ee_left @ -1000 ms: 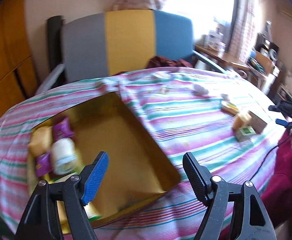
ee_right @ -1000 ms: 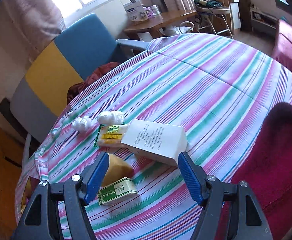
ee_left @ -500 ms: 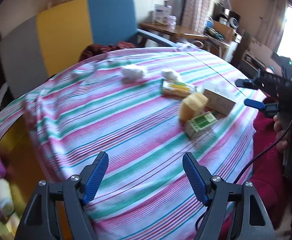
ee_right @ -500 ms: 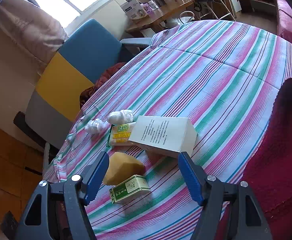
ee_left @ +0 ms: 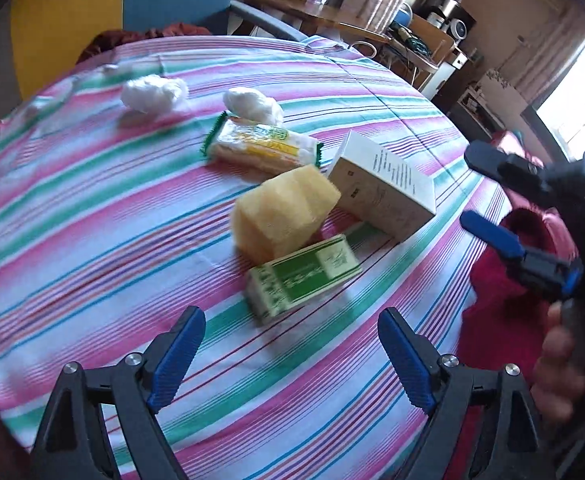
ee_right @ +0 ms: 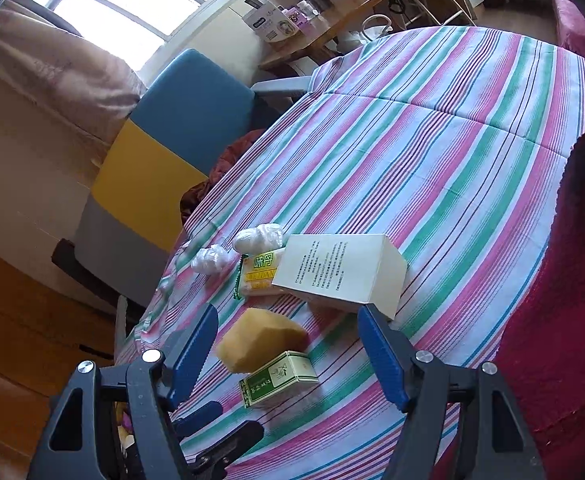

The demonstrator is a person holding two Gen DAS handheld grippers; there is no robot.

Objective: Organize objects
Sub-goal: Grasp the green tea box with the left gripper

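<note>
My bench (ee_left: 92,216) wears a pink, green and white striped cloth; a blue, yellow and grey chair (ee_right: 160,136) stands behind it. The cloth's near edge curves just by my left claw (ee_left: 288,352), whose jaws are opening with nothing between them. The green box (ee_left: 304,276) lies flat just ahead, long axis running left-near to right-far, touching the yellow sponge (ee_left: 284,216). My right claw (ee_right: 288,350) hangs wide and empty; bare cloth stretches beyond the white box (ee_right: 340,272).
</note>
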